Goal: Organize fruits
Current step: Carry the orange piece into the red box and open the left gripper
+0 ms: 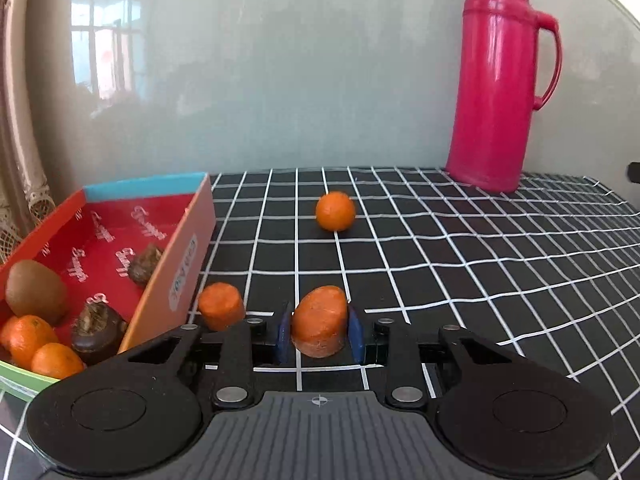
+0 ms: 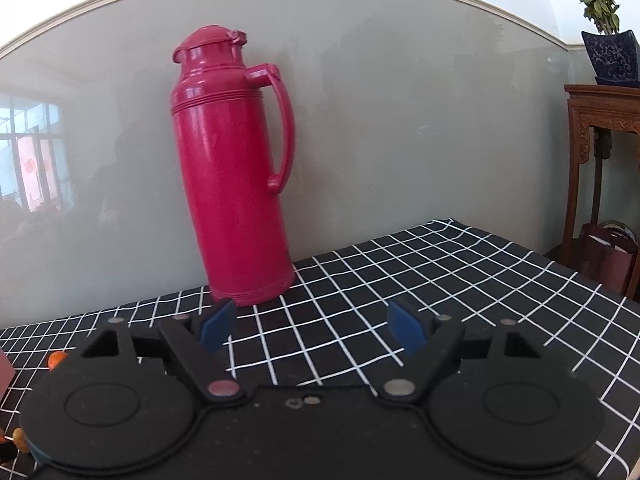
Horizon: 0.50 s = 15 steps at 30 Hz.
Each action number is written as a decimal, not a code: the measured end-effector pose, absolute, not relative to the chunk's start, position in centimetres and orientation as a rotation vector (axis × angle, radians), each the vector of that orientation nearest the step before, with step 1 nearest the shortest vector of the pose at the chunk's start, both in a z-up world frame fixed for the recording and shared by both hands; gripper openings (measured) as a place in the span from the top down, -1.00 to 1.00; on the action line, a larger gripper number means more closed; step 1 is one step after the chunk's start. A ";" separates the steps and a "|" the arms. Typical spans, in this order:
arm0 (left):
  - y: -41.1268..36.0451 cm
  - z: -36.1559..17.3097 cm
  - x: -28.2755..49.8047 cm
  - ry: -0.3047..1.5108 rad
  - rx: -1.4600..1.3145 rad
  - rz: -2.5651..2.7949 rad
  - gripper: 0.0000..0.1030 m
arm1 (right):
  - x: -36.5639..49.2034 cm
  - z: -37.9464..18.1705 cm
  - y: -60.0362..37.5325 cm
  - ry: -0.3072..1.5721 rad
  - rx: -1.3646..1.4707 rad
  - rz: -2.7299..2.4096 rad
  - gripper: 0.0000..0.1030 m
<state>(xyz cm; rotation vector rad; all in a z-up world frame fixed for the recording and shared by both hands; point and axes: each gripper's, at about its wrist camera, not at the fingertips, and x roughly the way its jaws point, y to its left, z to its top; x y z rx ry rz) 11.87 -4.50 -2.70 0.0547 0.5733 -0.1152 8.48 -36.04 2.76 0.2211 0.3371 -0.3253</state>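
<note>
Left wrist view. Left gripper (image 1: 320, 330), bottom centre: blue pads clamped on a carrot piece (image 1: 319, 322), cut end facing the camera. Second carrot piece (image 1: 221, 306) lies just left of it on the checked tablecloth (image 1: 460, 272), close to the wall of the box (image 1: 176, 268). Box, lower left of the frame, red lining with script print, holds: one kiwi (image 1: 35, 297); two mandarins (image 1: 30, 338) and (image 1: 56, 360) at the near corner; two dark brown knobbly items (image 1: 98, 332) and (image 1: 145, 264), kind unclear. One loose mandarin (image 1: 335, 211) sits at mid-frame on the cloth, well apart from the box. Red thermos (image 1: 500, 80) stands upper right, against the wall.

Right wrist view. Right gripper (image 2: 310, 326), lower centre: jaws spread wide, nothing between them, above bare cloth. Thermos stands behind it, left of centre. Potted plant (image 2: 608, 48) on a wooden stand (image 2: 600, 120), far right edge.
</note>
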 end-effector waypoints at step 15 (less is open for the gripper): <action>-0.8 0.1 8.5 0.504 0.056 -0.103 0.42 | 9.1 3.2 -31.7 0.342 0.201 -0.260 -0.60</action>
